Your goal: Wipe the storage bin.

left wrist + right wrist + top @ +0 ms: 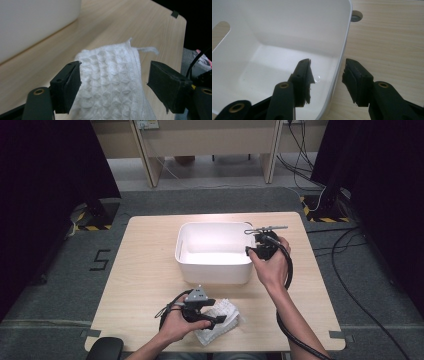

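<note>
The left claw (113, 85) hangs spread wide over the white cloth (112, 75), which lies on the surface (145, 270) at six o'clock of the white tub (214, 265). The right claw (327, 80) straddles the tub's three o'clock wall, spread, not pinching.

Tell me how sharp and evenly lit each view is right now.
High view: even light on the table, dark curtains at both sides, slightly soft. Left gripper view: the white cloth is sharp, the white bin behind it blurred. Right gripper view: bin interior bright and nearly washed out, with a small glare spot near the jaws.
</note>
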Motion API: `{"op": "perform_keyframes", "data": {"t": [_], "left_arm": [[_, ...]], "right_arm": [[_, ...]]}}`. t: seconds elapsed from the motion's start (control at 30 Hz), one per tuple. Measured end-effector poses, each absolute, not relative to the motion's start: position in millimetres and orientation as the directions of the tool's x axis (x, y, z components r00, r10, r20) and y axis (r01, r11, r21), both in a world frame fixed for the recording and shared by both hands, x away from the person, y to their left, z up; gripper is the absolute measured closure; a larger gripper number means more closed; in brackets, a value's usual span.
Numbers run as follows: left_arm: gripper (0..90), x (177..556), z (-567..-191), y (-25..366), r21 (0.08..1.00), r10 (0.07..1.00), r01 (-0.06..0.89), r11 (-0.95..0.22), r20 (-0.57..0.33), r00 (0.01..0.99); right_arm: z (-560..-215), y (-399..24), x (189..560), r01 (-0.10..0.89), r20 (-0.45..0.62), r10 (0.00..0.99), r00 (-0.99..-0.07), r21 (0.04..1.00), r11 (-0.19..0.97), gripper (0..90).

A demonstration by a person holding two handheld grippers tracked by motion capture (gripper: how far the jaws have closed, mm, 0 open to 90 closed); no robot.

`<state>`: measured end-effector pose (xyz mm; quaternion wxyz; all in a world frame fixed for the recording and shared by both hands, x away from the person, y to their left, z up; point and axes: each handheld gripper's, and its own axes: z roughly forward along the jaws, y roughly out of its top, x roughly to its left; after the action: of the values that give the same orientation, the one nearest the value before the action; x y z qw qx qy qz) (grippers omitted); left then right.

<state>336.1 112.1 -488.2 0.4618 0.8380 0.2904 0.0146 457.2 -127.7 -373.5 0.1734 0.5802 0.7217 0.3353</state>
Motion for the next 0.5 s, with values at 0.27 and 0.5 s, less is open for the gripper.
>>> {"op": "perform_keyframes", "data": {"t": [0.27, 0.5], "left_arm": [[23.9, 331.3, -503.5, 96.7, 0.76, 0.481, 0.439, -0.48, -0.19, 0.856], [27.8, 328.4, -511.0, 92.1, 0.74, 0.467, 0.377, -0.557, -0.096, 0.879]], "right_arm": [[-375.0, -128.4, 457.7, 0.723, 0.133, 0.954, -0.268, 0.682, 0.108, 55.6], [-378.9, -126.9, 459.4, 0.734, 0.134, 0.954, -0.267, 0.67, 0.111, 55.1]]}}
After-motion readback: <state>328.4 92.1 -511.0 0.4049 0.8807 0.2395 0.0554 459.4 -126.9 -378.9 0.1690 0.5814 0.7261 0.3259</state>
